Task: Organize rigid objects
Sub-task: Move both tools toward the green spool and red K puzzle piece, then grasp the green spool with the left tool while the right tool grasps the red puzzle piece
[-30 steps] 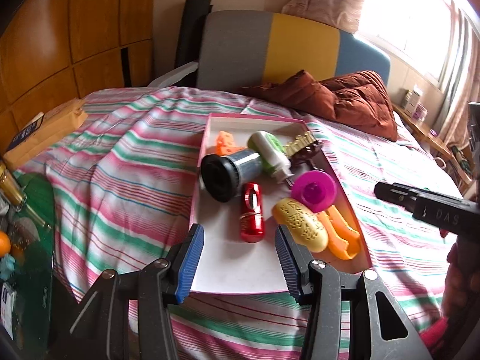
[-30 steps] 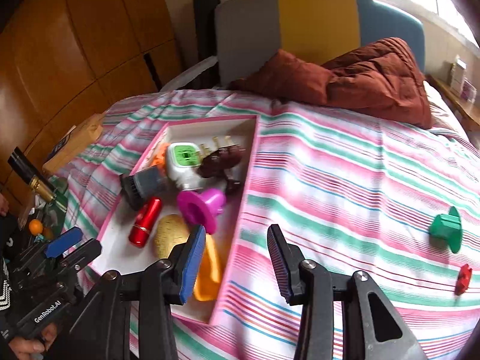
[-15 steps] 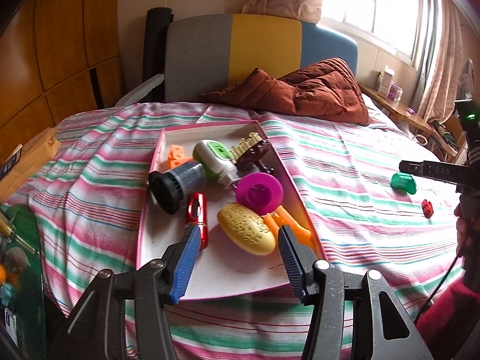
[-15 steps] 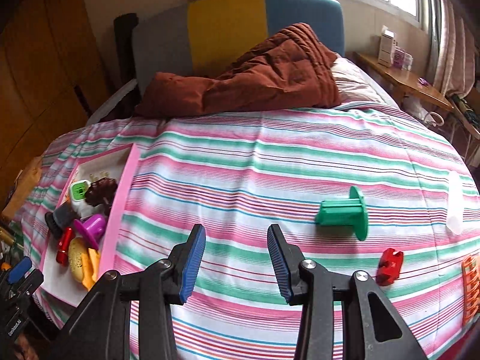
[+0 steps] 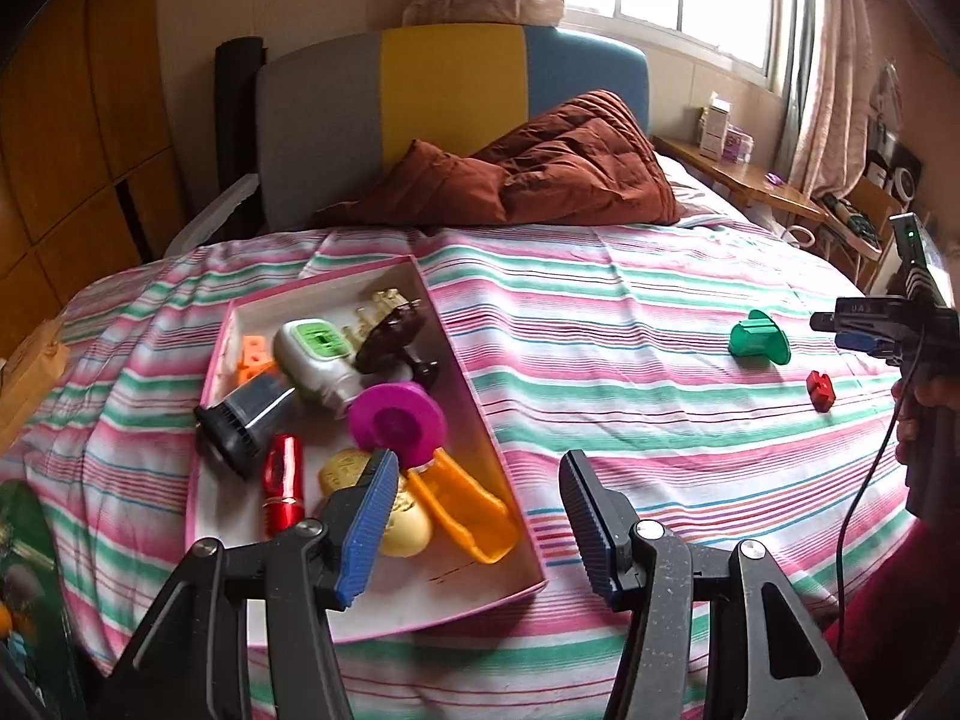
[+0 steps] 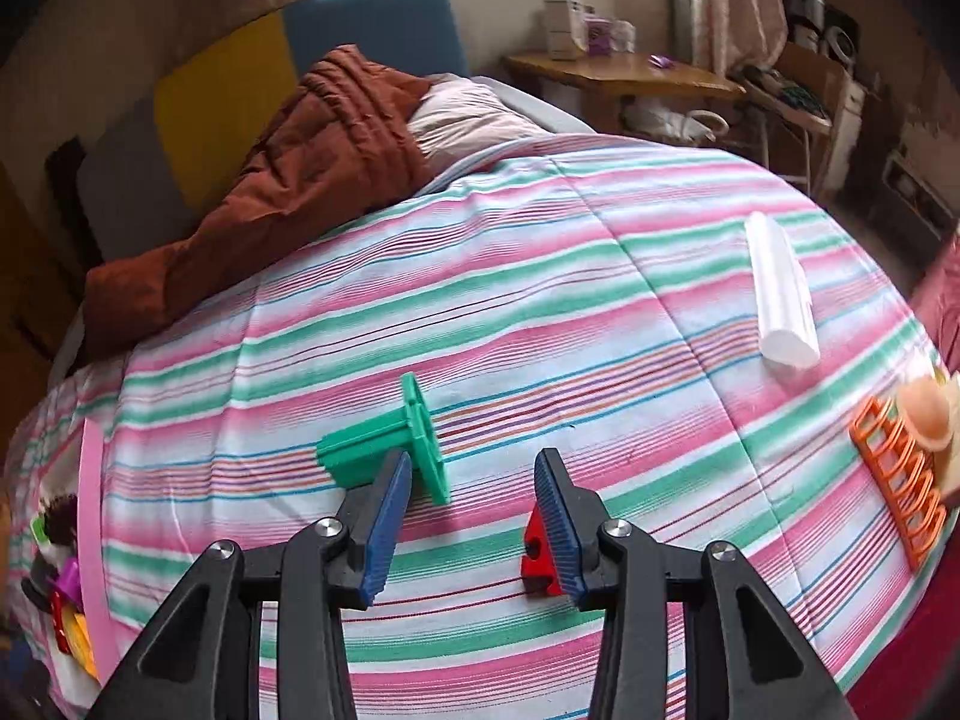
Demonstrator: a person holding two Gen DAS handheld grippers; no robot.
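Two tools hover over a bed (image 5: 600, 324) covered with a pink, green and white striped spread. The left tool (image 5: 477, 516) hangs above the near right corner of a pink-rimmed tray (image 5: 474, 402), its blue pads apart with nothing between them; its jaws have just been opening. The tray lies on the left part of the bed and holds a jumble of toys: a magenta disc-shaped piece (image 5: 396, 420), an orange scoop (image 5: 468, 507), a gold oval piece (image 5: 399, 510) partly hidden behind the left pad, a red cylinder (image 5: 283, 483), a dark grey cylinder (image 5: 246, 420), a white and green gadget (image 5: 315, 354) and a dark brown piece (image 5: 393, 333). The right tool (image 6: 474, 510) stands over the open spread, well apart from the tray, its pads apart and gripping nothing. A green spool (image 6: 390, 444) lies on its side just beyond the left pad, and a small red block (image 6: 537, 552) sits by the right pad (whether it touches the pad cannot be told). Farther right lie a white roll (image 6: 780, 294) and an orange ribbed rack (image 6: 897, 480) near the edge of the bed. A rust-brown quilt (image 5: 540, 174) is bunched up against the grey, yellow and blue headboard (image 5: 450, 90).
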